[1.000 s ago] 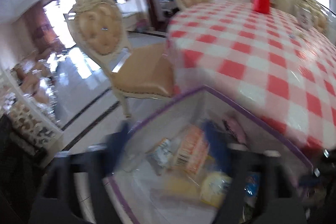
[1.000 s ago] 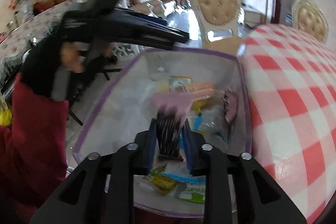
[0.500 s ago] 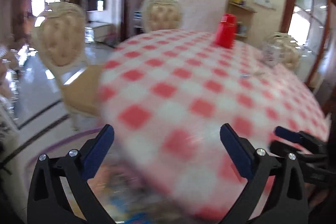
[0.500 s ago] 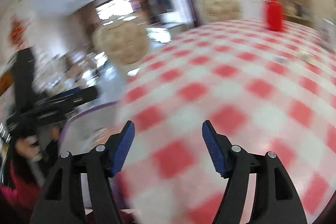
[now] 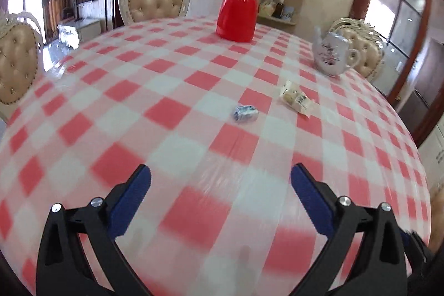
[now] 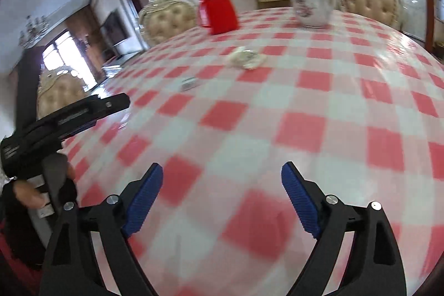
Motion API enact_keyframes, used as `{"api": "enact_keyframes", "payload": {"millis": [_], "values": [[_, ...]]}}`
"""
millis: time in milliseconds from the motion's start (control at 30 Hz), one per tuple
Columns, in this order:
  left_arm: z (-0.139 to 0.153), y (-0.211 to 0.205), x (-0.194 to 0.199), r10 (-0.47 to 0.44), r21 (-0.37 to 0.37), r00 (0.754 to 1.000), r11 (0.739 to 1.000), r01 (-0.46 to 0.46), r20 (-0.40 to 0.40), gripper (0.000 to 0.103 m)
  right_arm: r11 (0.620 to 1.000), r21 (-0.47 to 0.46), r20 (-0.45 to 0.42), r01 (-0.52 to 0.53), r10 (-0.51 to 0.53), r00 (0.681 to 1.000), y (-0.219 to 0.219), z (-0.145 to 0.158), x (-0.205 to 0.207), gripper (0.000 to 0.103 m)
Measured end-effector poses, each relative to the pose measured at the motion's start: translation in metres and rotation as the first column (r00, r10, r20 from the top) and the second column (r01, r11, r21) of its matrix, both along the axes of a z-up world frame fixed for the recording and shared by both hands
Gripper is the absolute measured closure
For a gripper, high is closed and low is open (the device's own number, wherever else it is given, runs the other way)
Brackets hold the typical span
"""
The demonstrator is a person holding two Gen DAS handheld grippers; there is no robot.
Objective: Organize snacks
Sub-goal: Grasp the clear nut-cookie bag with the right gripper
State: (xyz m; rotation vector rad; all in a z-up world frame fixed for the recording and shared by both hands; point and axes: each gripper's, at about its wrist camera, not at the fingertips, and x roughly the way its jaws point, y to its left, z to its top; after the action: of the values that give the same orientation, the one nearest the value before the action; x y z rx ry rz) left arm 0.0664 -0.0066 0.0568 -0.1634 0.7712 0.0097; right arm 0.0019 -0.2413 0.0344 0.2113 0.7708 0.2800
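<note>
The left claw (image 5: 220, 171) is spread wide with nothing between its blue pads (image 5: 130, 199), poised over the checked worktop (image 5: 166, 90). At about twelve o'clock from it, further out on the cloth, lies a small blue-and-white wrapped sweet (image 5: 245, 113); at about one o'clock, just beyond that, a pale snack packet (image 5: 294, 99). The two are near each other but apart. Beyond them, at twelve o'clock, stands a red jar (image 5: 237, 14), and at two o'clock a white teapot (image 5: 331, 54) near the far edge.

The right claw (image 6: 222, 169) has just been opening and now gapes wide, with nothing between its pads (image 6: 299, 201), only the cloth below. From it the wrapped sweet (image 6: 189, 83) sits at eleven o'clock and the snack packet (image 6: 245, 58) at twelve, with the red jar (image 6: 217, 7) and the teapot (image 6: 312, 6) behind. At nine o'clock, the left claw's body (image 6: 66, 113) shows at the worktop's edge, held by a hand (image 6: 27, 193).
</note>
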Motion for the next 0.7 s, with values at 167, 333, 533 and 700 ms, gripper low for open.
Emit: {"api": "enact_keyframes", "payload": {"millis": [167, 333, 533, 700], "values": [[-0.008, -0.004, 0.051, 0.077, -0.1, 0.996, 0.992, -0.074, 0.034, 0.002, 0.999, -0.038, -0.037, 0.01, -0.011, 0.999, -0.02, -0.012, 0.074, 0.016], [-0.011, 0.008, 0.05, 0.032, -0.087, 0.987, 0.996, -0.018, 0.155, 0.002, 0.989, -0.115, -0.043, -0.094, 0.09, 0.995, 0.001, -0.015, 0.16, 0.016], [-0.018, 0.024, 0.063, 0.076, -0.165, 0.991, 0.985, -0.058, 0.11, 0.002, 0.943, -0.215, -0.015, -0.255, 0.258, 0.966, 0.047, -0.006, 0.254, 0.016], [-0.023, 0.01, 0.068, 0.01, -0.134, 0.997, 0.991, 0.0, 0.077, 0.002, 0.89, -0.3, -0.094, -0.343, 0.33, 0.939, 0.069, -0.021, 0.296, 0.016]]}}
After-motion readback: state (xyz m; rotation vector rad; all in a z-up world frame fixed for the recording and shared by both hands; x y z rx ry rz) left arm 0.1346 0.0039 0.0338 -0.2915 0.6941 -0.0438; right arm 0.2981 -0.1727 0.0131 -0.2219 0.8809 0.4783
